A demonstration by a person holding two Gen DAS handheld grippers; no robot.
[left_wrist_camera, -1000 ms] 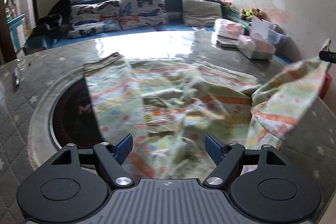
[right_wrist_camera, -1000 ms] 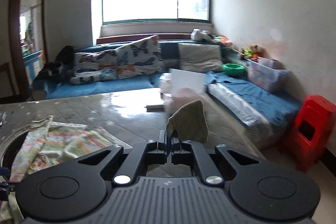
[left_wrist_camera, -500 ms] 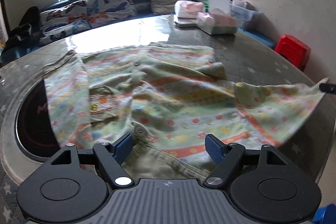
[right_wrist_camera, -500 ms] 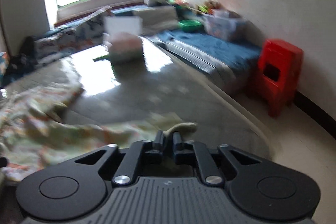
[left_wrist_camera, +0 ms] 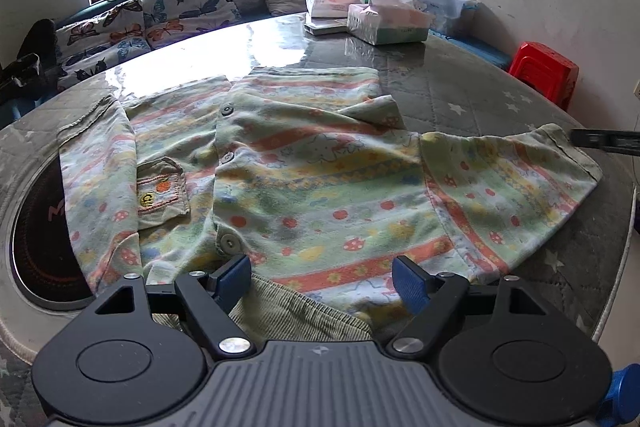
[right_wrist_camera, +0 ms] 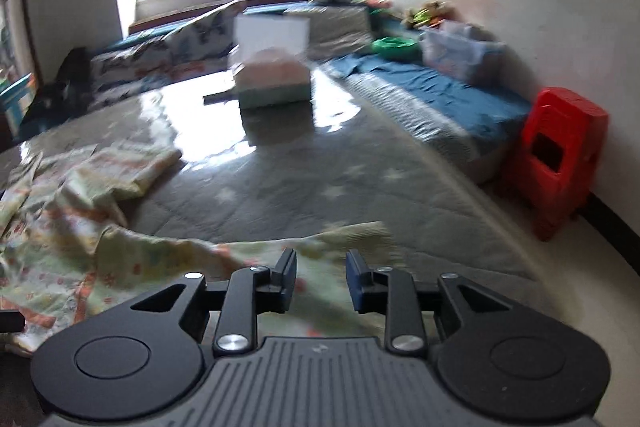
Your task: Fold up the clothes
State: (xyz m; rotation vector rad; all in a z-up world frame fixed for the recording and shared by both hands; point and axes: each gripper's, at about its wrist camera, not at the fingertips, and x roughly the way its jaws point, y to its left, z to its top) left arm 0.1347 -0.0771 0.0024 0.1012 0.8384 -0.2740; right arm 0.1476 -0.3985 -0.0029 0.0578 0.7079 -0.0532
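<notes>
- The shirt [left_wrist_camera: 312, 183] lies spread flat on the desk [left_wrist_camera: 472, 87], front up, buttons running away from me and its collar at the near edge.
- My left hand-held gripper [left_wrist_camera: 320, 277] hangs over the collar with its jaws wide and nothing between them.
- My right hand-held gripper [right_wrist_camera: 321, 277] is opening; the sleeve [right_wrist_camera: 248, 255] lies under the gap and the pads do not press it.
- That sleeve stretches out to the right toward the desk's edge, its long axis across the body.
- I judge the coming fold turns on this: the sleeve's end lies nearest my right hand, the body to its left.
</notes>
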